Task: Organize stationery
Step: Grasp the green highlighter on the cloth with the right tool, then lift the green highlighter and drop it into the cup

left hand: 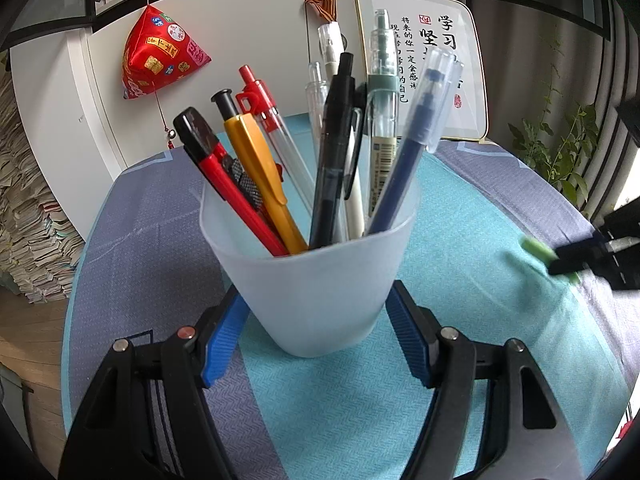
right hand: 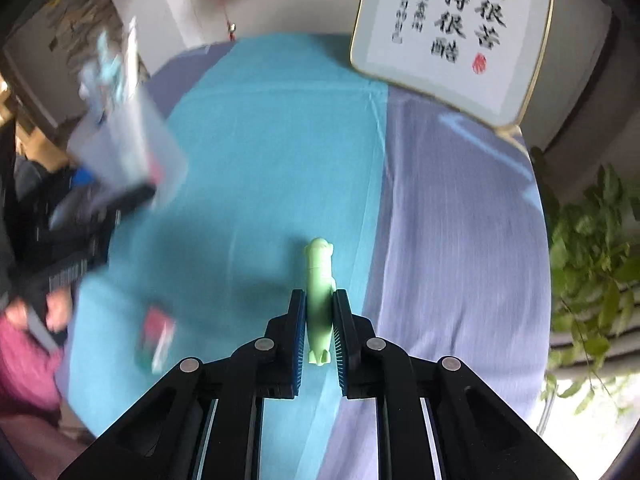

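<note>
The left hand-held gripper [left hand: 316, 320] clamps a frosted plastic cup [left hand: 316, 280] between its blue pads [left hand: 224, 340], holding it above a surface draped in a teal and lavender cloth [left hand: 340, 420]. The cup bristles with pens, their long axes fanning upward and away from the camera: from left, a red utility knife [left hand: 224, 184] with a black cap leaning left, a yellow pen [left hand: 260, 172] beside it, a clear pen with a red clip [left hand: 264, 116], a black pen [left hand: 332, 160] near upright at centre, a clear pen with a grey-green band [left hand: 380, 92], and a dark blue capped pen [left hand: 416, 136] leaning right. The grey-green pen carries a barcode label too small to read.

At right, the right hand-held gripper [right hand: 319, 316] is closed on a pale green pen [right hand: 319, 280], its long axis running straight ahead along the fingers, its rounded end pointing away from the camera above the teal stripe. A small red, green and white item [right hand: 156, 340] lies blurred on the cloth to its left.

Behind, a red pyramid-shaped ornament [left hand: 160, 56] with Chinese patches hangs at the cabinet, and a gold-rimmed plaque [right hand: 456, 36] of Chinese calligraphy, with a red seal, includes the characters 学习 and 坚持.
</note>
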`<state>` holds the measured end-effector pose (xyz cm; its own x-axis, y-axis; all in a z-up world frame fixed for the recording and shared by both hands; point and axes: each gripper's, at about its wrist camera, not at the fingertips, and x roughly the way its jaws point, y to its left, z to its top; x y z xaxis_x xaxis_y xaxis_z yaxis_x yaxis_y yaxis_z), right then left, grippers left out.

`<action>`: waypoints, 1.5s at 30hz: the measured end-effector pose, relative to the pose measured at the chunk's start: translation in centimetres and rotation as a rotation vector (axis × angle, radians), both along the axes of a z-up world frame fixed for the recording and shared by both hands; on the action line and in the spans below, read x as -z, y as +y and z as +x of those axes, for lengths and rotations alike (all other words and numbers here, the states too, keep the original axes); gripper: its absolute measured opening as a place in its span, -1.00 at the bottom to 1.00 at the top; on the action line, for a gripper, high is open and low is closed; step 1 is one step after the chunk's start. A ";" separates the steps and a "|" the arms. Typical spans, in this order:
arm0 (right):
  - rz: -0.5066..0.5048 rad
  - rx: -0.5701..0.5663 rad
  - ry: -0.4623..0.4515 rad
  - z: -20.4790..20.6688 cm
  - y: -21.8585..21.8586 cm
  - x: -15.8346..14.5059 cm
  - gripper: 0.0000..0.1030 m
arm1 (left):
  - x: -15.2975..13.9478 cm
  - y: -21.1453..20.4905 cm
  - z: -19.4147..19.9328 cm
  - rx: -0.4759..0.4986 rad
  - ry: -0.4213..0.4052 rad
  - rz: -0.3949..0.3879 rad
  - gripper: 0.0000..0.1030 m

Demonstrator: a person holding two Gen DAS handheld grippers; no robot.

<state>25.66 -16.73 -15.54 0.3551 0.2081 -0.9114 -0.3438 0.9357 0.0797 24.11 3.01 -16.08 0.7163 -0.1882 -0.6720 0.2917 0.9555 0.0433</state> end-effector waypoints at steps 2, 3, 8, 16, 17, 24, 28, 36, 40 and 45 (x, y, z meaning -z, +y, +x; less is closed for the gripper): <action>-0.009 -0.003 0.021 -1.2 -0.1 0.4 -0.73 | 0.0 0.0 0.0 0.000 0.000 0.001 0.33; -0.016 -0.004 0.031 -1.6 0.0 0.6 -0.73 | -0.1 0.0 0.0 0.000 0.000 0.001 0.33; -0.067 -0.021 0.023 -2.1 0.5 0.5 -0.69 | -0.1 0.0 0.0 0.000 -0.001 0.000 0.33; -0.081 -0.024 0.010 0.9 1.7 0.3 -0.30 | -0.2 0.1 0.0 0.001 -0.001 0.000 0.33; -0.087 -0.022 0.017 1.2 1.8 0.4 -0.30 | -0.2 0.1 0.0 0.001 -0.002 0.000 0.33; -0.063 0.015 -0.020 0.9 1.9 -1.0 -0.70 | -0.2 0.1 0.0 0.001 -0.001 0.001 0.33; 0.018 0.032 -0.111 -0.2 2.0 -5.2 -0.73 | -0.2 0.1 0.0 0.001 -0.001 0.000 0.33; 0.210 -0.042 -0.298 -1.4 5.1 -14.4 -0.73 | -0.2 0.1 0.0 0.001 0.000 -0.001 0.33; 0.261 -0.123 -0.324 0.0 8.5 -16.7 -0.73 | -0.1 0.1 0.1 0.001 0.001 -0.004 0.33; 0.280 -0.147 -0.303 1.8 11.3 -16.2 -0.73 | -0.1 0.1 0.1 0.001 0.002 -0.004 0.33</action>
<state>27.47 -5.38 0.66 0.5461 0.5007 -0.6717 -0.5187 0.8317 0.1983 24.20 3.07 -16.00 0.7150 -0.1920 -0.6723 0.2932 0.9553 0.0389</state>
